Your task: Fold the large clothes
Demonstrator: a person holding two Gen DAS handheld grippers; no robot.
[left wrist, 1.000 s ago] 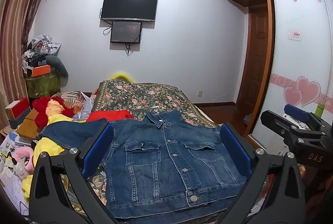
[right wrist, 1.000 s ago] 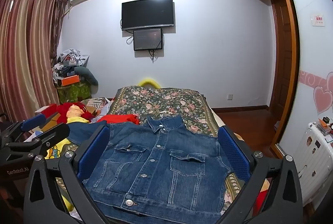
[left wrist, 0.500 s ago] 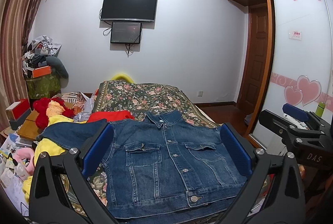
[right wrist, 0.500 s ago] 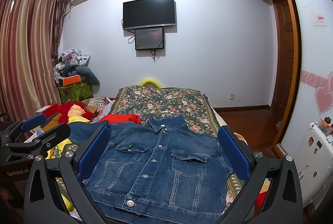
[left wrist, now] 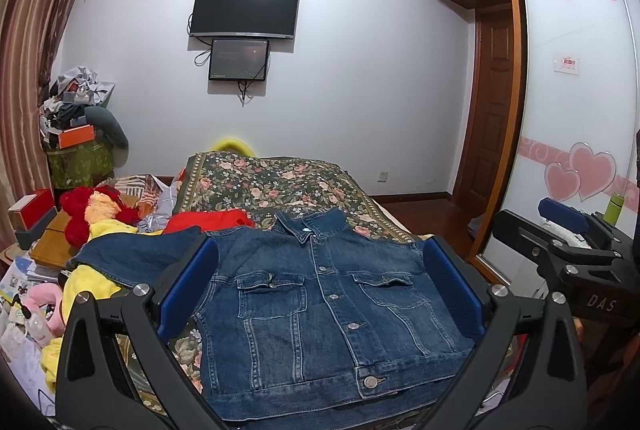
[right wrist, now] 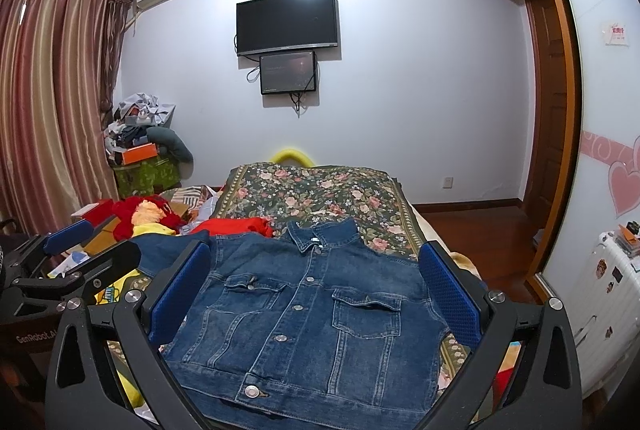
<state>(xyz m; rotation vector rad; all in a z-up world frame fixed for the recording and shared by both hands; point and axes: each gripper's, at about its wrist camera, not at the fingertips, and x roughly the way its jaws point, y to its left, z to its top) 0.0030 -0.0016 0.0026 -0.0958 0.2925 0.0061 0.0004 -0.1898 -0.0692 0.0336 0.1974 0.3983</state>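
Jacket (left wrist: 320,310) flat, left sleeve out; left gripper (left wrist: 320,294) and right gripper (right wrist: 316,294) agape, empty; next: grasp sleeve, fold inward.

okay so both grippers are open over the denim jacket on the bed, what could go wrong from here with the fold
The denim jacket has one sleeve draped left over the yellow garment; pulling it in may drag that along. The hem hangs near the bed's front edge, so tugging could slide it off. Thick denim may slip from the left gripper or right gripper.
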